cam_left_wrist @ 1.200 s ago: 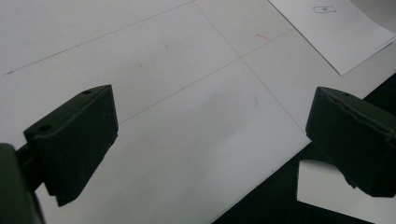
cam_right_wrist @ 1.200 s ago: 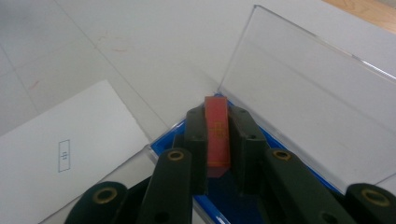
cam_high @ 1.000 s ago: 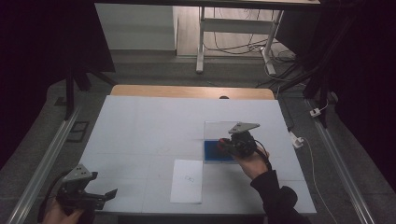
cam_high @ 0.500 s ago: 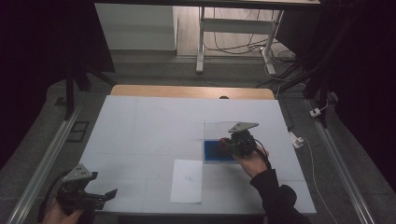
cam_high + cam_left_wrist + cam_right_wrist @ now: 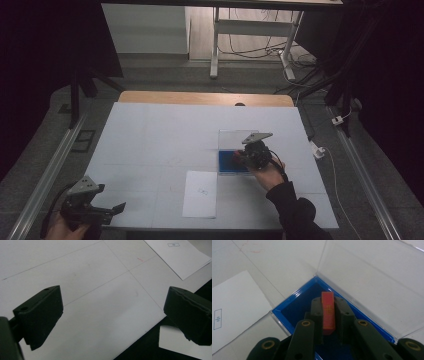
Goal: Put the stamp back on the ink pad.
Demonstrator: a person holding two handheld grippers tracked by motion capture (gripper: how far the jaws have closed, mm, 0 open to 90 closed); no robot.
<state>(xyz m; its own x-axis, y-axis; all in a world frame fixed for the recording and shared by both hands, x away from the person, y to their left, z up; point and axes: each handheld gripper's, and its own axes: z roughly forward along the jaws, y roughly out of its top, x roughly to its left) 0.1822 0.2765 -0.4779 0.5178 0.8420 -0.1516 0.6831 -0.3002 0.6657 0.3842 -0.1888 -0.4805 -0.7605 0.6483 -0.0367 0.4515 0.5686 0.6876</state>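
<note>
Right gripper [image 5: 328, 315] is clamped on a thin red block [image 5: 328, 312] over the blue-lined clear box [image 5: 231, 162], right half of the table [image 5: 150, 135]; left gripper [image 5: 107, 210] at the near-left corner, jaws spread, holding nothing.

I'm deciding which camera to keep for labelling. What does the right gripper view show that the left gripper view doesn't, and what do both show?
Right gripper view alone: the right gripper shut on a red block, held over a blue tray whose clear lid stands open.

Left gripper view alone: the left gripper, jaws wide apart and holding nothing, at the near edge of the table.

Both: the white tabletop with its thin lines, and the white paper sheet carrying a small printed box.
</note>
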